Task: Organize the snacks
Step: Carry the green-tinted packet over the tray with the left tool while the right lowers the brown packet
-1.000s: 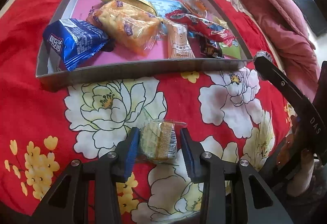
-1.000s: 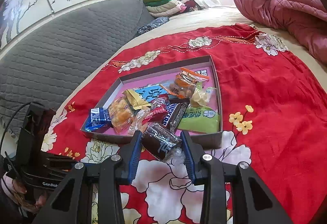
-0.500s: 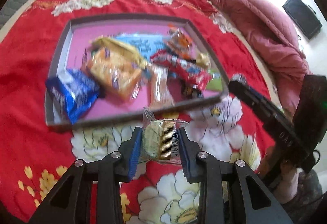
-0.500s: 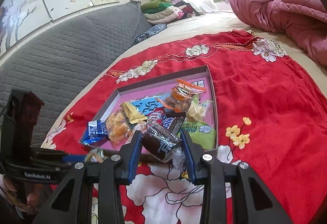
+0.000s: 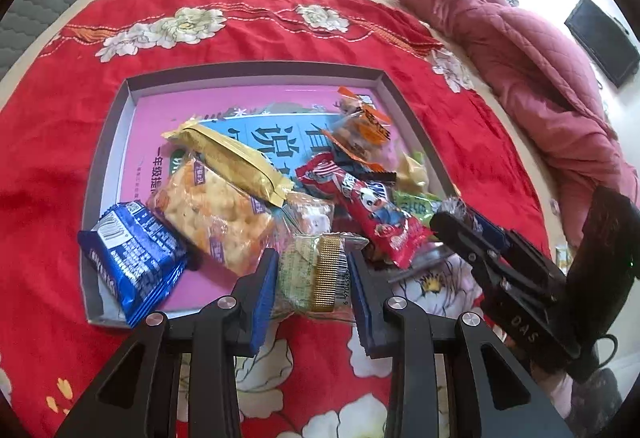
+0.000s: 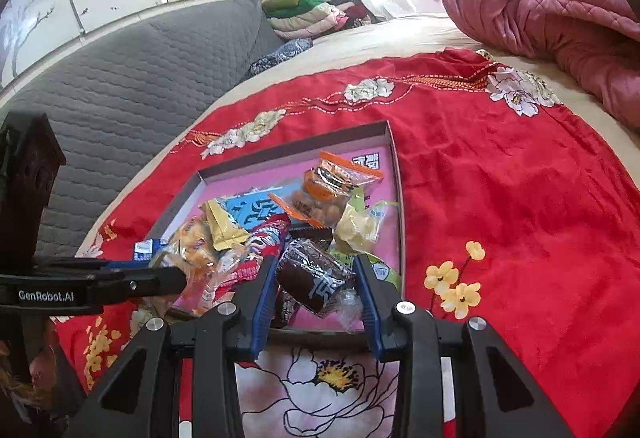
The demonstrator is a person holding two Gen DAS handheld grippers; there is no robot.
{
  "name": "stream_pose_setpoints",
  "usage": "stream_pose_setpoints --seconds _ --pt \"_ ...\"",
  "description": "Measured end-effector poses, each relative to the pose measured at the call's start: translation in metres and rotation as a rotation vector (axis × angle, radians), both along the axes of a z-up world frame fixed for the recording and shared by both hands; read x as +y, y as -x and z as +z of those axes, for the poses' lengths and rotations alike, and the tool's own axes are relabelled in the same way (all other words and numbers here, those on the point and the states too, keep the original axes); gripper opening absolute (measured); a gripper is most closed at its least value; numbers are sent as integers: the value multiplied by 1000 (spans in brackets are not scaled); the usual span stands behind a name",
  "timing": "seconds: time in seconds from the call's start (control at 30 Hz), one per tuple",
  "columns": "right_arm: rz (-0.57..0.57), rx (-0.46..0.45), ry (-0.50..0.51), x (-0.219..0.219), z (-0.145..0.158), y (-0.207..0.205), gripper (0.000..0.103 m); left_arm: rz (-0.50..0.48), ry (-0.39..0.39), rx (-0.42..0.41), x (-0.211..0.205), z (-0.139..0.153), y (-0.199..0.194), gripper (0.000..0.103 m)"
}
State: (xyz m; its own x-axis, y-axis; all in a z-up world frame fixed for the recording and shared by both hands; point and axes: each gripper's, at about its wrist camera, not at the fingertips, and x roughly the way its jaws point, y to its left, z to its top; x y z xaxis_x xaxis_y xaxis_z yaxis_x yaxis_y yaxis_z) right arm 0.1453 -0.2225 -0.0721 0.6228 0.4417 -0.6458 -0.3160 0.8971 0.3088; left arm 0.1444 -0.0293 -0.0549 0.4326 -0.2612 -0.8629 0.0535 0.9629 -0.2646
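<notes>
A shallow grey box (image 5: 256,71) with a pink floor holds several snack packets on the red floral cloth. My left gripper (image 5: 314,280) is shut on a clear packet of green-and-gold biscuits (image 5: 310,274), held over the box's near edge. My right gripper (image 6: 318,284) is shut on a dark brown chocolate packet (image 6: 312,280), held over the near right part of the box (image 6: 280,148). Each gripper shows in the other's view: the right one (image 5: 472,234) at the right, the left one (image 6: 120,280) at the left.
In the box lie a blue packet (image 5: 132,258), an orange cracker packet (image 5: 212,214), a gold bar (image 5: 232,158), a red packet (image 5: 368,210) and an orange-trimmed bag (image 5: 356,130). A pink quilt (image 5: 520,58) is bunched at the right. A grey padded headboard (image 6: 120,78) stands at the left.
Both grippers have lifted and moved forward with their packets, from over the cloth in front of the box to over its near edge.
</notes>
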Motion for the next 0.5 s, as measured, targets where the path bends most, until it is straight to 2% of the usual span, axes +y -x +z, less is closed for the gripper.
stream_pose_setpoints --seconds 0.5 --pt "8 13 41 4 -12 -4 38 38 -30 5 -2 -13 -11 36"
